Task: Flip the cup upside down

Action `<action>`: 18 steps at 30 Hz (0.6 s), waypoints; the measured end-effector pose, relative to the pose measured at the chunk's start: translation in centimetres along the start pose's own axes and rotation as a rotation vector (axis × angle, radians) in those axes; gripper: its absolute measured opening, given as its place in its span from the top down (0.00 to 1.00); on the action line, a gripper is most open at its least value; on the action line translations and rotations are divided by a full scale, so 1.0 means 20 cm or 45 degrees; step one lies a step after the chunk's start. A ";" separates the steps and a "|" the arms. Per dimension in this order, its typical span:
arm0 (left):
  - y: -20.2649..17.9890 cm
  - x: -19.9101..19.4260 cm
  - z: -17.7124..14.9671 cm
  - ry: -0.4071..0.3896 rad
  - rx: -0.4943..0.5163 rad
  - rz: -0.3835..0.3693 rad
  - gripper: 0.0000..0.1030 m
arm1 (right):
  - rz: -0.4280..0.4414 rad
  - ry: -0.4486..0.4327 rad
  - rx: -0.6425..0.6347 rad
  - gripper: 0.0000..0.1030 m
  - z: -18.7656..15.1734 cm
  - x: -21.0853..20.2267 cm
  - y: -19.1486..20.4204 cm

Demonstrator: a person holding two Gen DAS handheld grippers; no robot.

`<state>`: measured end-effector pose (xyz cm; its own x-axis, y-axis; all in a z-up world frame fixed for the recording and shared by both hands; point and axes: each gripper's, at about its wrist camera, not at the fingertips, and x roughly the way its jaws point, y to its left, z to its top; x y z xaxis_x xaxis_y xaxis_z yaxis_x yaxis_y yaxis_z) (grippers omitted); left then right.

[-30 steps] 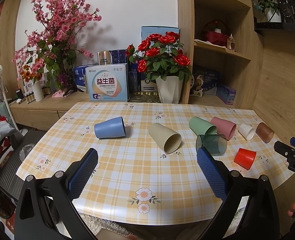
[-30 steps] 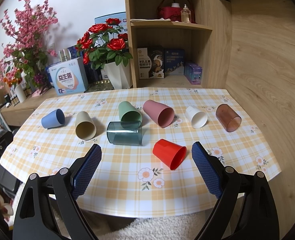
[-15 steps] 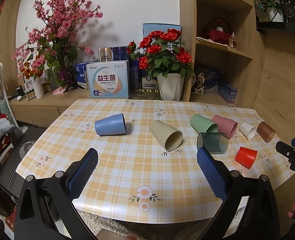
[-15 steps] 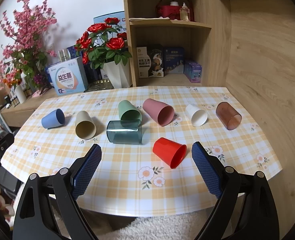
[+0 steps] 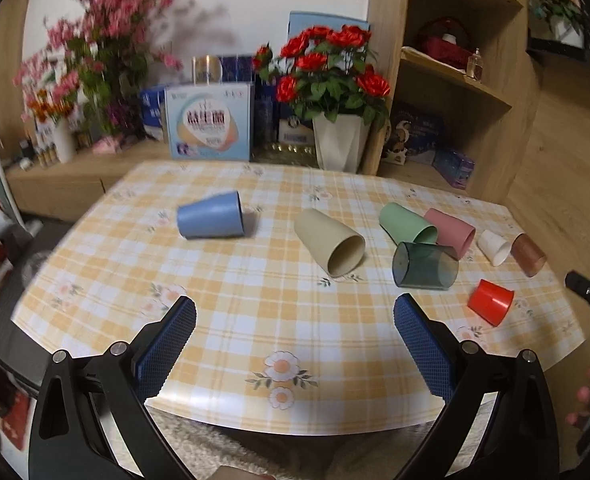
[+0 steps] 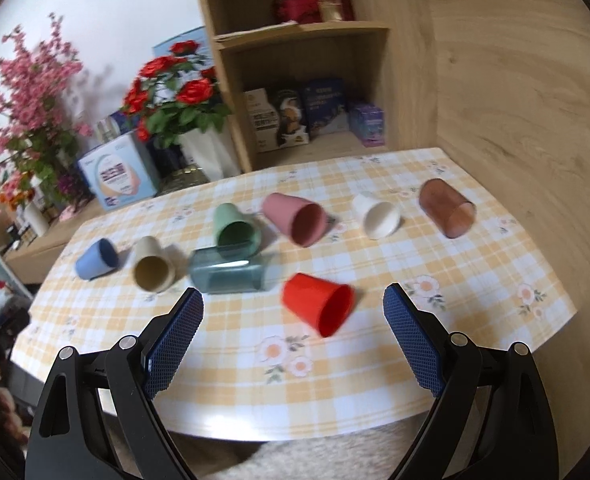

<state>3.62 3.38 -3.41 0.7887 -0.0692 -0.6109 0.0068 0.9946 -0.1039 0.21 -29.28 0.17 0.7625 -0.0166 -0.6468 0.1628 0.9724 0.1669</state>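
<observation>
Several cups lie on their sides on the checked tablecloth [image 5: 255, 320]. From left: a blue cup [image 5: 210, 221], a beige cup [image 5: 329, 247], a green cup [image 5: 406, 224], a dark clear cup [image 5: 425, 266], a pink cup [image 5: 451, 232], a small white cup [image 5: 494, 247], a brown clear cup [image 5: 528, 254] and a red cup [image 5: 491, 301]. My left gripper [image 5: 294, 322] is open and empty above the table's near edge. My right gripper [image 6: 293, 314] is open and empty, with the red cup [image 6: 319, 307] just ahead between its fingers.
A white vase of red roses [image 5: 341, 142], a boxed product [image 5: 209, 122] and pink blossoms [image 5: 107, 48] stand on the sideboard behind the table. A wooden shelf unit [image 6: 307, 80] rises at the back right. The right gripper's tip [image 5: 589, 294] shows at the right edge.
Both grippers have moved forward toward the table. The right gripper has tilted and come closer to the red cup. The cups have not moved.
</observation>
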 end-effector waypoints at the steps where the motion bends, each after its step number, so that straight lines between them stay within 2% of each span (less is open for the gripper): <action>1: 0.01 0.02 0.00 0.009 -0.007 -0.010 0.06 | -0.010 0.012 0.013 0.14 0.00 0.02 -0.03; 4: 0.03 0.08 0.02 0.011 0.014 0.006 0.06 | -0.009 0.039 0.046 0.14 0.00 0.08 -0.09; 8: 0.05 0.14 0.07 0.025 0.028 0.025 0.06 | -0.019 0.000 0.047 0.14 0.01 0.15 -0.12; 11: 0.06 0.19 0.09 0.040 0.022 0.026 0.06 | 0.028 0.032 0.040 0.14 0.03 0.22 -0.10; 14: 0.08 0.25 0.09 0.092 -0.017 0.006 0.06 | 0.050 0.076 0.040 0.14 0.03 0.28 -0.07; 18: 0.07 0.34 0.08 0.173 -0.040 -0.018 0.06 | -0.019 0.116 -0.024 0.14 0.01 0.35 -0.04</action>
<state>9.97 4.35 -6.37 0.6981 -0.0949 -0.7097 -0.0036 0.9907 -0.1360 5.50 -30.25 -4.38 0.6995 -0.0108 -0.7146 0.1615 0.9764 0.1433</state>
